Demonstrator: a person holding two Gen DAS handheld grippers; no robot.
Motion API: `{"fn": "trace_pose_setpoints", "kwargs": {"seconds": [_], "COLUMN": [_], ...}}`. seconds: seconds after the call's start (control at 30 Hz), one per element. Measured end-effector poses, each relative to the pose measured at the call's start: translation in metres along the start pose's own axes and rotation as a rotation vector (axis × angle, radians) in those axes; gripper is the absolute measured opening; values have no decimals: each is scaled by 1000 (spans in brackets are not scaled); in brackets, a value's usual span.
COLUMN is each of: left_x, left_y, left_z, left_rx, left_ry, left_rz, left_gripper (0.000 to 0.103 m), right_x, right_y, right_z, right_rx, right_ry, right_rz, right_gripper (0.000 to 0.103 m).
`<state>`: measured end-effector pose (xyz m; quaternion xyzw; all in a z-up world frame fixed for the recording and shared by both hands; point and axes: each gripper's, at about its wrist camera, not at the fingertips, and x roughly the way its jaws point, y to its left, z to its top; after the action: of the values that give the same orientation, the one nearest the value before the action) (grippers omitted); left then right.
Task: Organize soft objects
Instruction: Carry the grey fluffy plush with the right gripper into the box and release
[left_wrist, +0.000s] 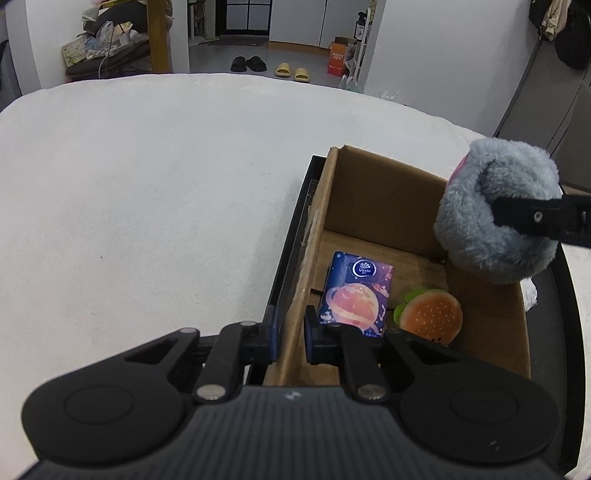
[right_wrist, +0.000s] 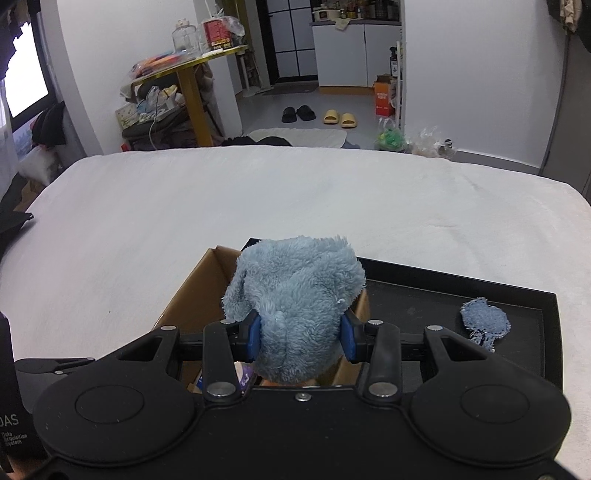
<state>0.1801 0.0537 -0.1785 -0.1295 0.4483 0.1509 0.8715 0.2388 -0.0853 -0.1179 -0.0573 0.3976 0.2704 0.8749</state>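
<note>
Likely home: slippers (right_wrist: 339, 117), bed (right_wrist: 221, 206).

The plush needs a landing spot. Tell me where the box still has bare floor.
Inside the cardboard box, the floor is bare along the far wall, beyond the tissue pack and burger toy. The near end is crowded by those two. The left gripper clamps the box's left wall. Outside, the black tray is bare between box and denim patch.

My left fingers (left_wrist: 290, 334) clamp the cardboard box's wall (left_wrist: 301, 295); inside lie a tissue pack (left_wrist: 356, 293) and burger plush (left_wrist: 432, 314), a grey-blue plush toy (left_wrist: 491, 206) hovering above.
</note>
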Motion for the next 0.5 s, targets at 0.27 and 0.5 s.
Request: {"fn": "trace_pose_setpoints", "kwargs": {"seconds": [0.27,0.5], "left_x": [-1,-1], "left_y": [8,11], "left_z": [-1,-3], "left_rx": [-12,-18], "left_ry": [-6,3], "left_rz": [-25,-35], "left_gripper": [13,13], "right_x": [16,14], "right_y": [8,8], "right_z": [1,1], "right_rx": [9,9], "right_ry": [21,33], "right_rz": [36,36], "right_gripper": [47,71]}}
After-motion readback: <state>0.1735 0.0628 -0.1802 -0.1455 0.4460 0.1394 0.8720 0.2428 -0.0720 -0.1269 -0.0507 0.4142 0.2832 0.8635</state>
